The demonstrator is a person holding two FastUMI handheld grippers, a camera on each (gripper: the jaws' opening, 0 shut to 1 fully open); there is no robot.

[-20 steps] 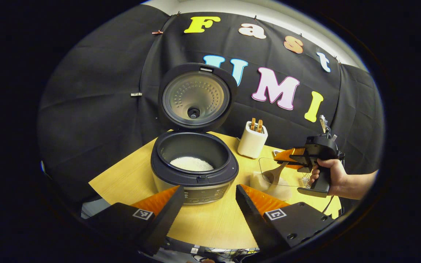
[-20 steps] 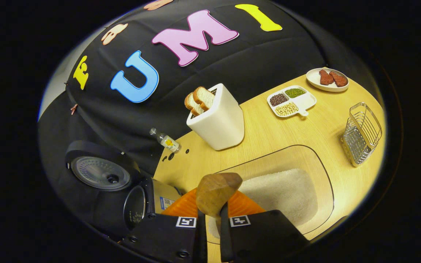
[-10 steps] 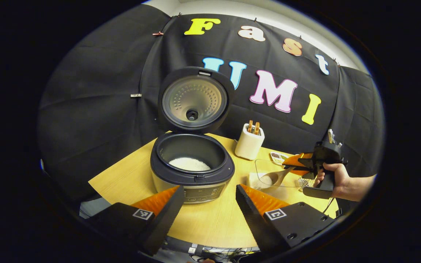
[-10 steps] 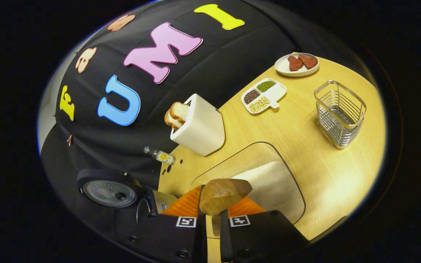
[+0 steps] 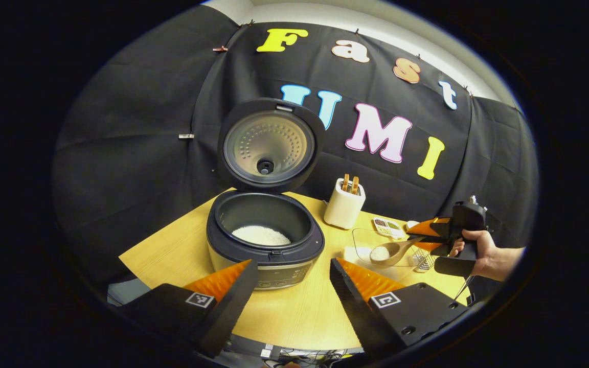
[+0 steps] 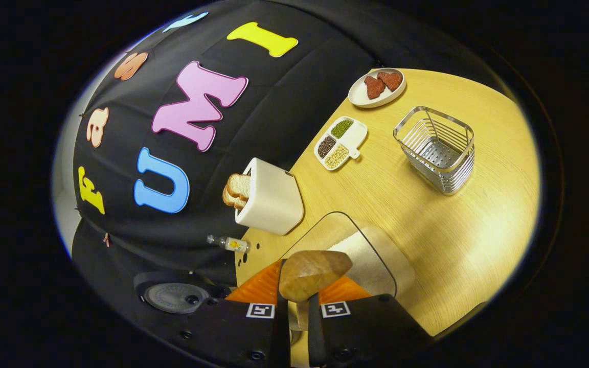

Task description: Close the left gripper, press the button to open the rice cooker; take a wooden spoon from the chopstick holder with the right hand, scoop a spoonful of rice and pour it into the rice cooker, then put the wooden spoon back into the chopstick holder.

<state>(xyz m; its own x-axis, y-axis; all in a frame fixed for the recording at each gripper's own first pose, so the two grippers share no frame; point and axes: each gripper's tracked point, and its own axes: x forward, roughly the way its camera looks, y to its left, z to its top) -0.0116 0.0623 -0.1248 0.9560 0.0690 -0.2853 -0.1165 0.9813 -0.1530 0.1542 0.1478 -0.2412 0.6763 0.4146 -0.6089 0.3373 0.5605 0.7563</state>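
The rice cooker [image 5: 264,245] stands with its lid [image 5: 266,148] raised and white rice in its pot. Just in front of it my left gripper [image 5: 292,263] is open, holding nothing. To the right, a hand holds my right gripper [image 5: 418,237] shut on the wooden spoon [image 5: 394,250], whose bowl carries rice above the clear rice container [image 5: 376,243]. In the right gripper view the spoon [image 6: 315,266] sticks out from my right gripper [image 6: 298,299] over the rice container [image 6: 371,253]. The wire chopstick holder [image 6: 437,148] stands upright with nothing visible in it.
A white toaster with bread slices [image 6: 269,202] stands behind the rice container. A divided dish of beans [image 6: 339,144] and a plate with red pieces [image 6: 377,87] lie near the far edge. A small bottle [image 6: 230,244] lies by the wall. The cooker's lid [image 6: 174,296] is at lower left.
My right gripper has lifted the spoon out of the rice with a load in its bowl and turned. The left gripper has drawn back slightly from the cooker, still open.
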